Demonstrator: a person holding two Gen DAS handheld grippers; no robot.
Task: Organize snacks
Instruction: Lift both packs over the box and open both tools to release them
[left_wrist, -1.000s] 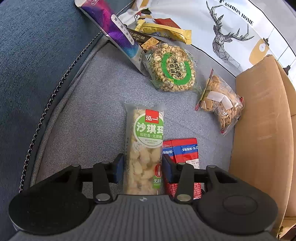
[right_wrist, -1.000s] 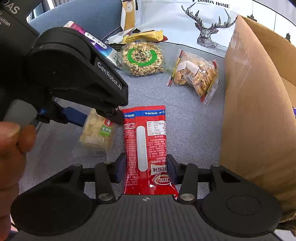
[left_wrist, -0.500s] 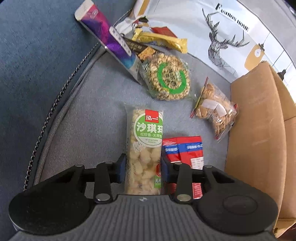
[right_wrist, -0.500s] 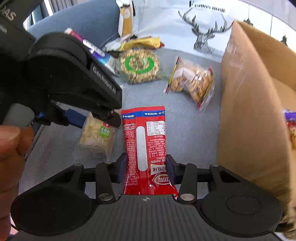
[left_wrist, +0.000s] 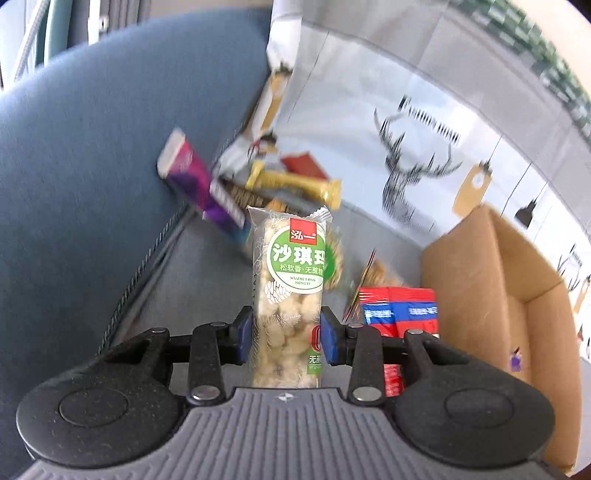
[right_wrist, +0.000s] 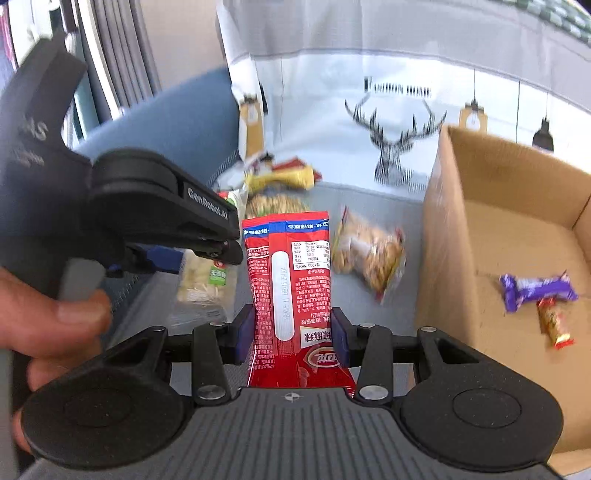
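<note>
My left gripper (left_wrist: 287, 334) is shut on a clear snack pack with a green label (left_wrist: 290, 291) and holds it lifted off the grey sofa seat (left_wrist: 192, 273). My right gripper (right_wrist: 291, 334) is shut on a red snack packet (right_wrist: 291, 280), also lifted; the packet shows in the left wrist view (left_wrist: 399, 308) too. The left gripper's body (right_wrist: 147, 206) sits just left of the red packet. An open cardboard box (right_wrist: 517, 221) stands to the right, holding a purple bar (right_wrist: 535, 290) and a small red candy (right_wrist: 554, 323).
On the seat lie a clear bag of biscuits (right_wrist: 369, 251), a round green-labelled pack (right_wrist: 277, 203), a yellow bar (left_wrist: 295, 182) and a purple packet (left_wrist: 201, 188) against the blue backrest (left_wrist: 92, 166). A deer-print cloth (left_wrist: 417, 173) hangs behind.
Both grippers have lifted their packs off the seat and tilted up, bringing the backrest, the cloth and the inside of the box into view.
</note>
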